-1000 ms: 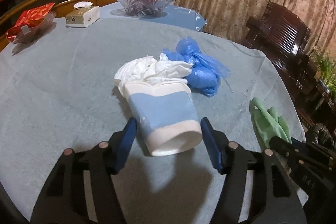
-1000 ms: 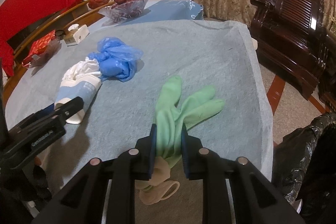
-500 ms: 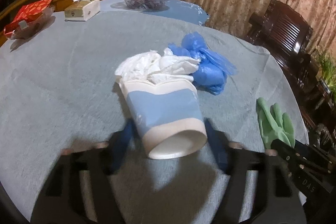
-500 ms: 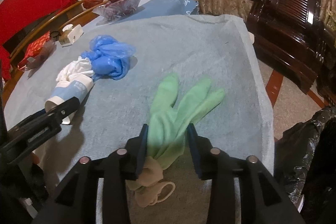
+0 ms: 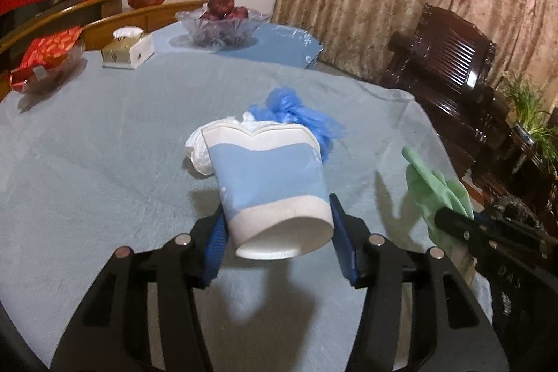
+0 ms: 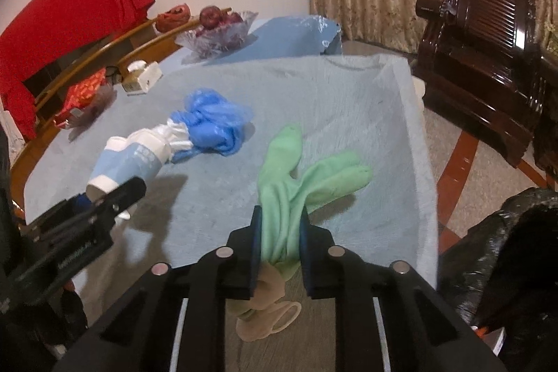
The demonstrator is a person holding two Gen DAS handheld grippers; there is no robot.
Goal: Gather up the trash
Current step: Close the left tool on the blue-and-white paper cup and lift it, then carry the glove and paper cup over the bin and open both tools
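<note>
At the bottom centre of the left wrist view, the left gripper [image 5: 279, 232] has its blue pads pressed against both sides of a paper cup [image 5: 270, 187], blue in the middle band and white at rim and base, held near its base with the bottom facing the camera. White crumpled tissue [image 5: 197, 150] bulges out of the cup's far end. The cup seems lifted clear of the cloth, judging by the shadow below it, though the angle makes this hard to confirm. Just behind the cup lies a crumpled blue plastic bag [image 5: 300, 114] on the grey-blue tablecloth [image 5: 104, 145].

At the bottom centre of the right wrist view, the right gripper [image 6: 280, 232] is closed narrowly on a green rubber glove [image 6: 289, 183], whose fingers point up and right above the cloth while its beige cuff [image 6: 266, 309] hangs below the pads.

Toward the upper left of both frames stand a glass fruit bowl [image 5: 223, 25], a tissue box [image 5: 127, 47] and a red snack packet [image 5: 45, 53]. A black trash bag [image 6: 505, 267] sits at the lower right of the right wrist view, and a dark wooden chair [image 6: 488, 58] stands above it.
</note>
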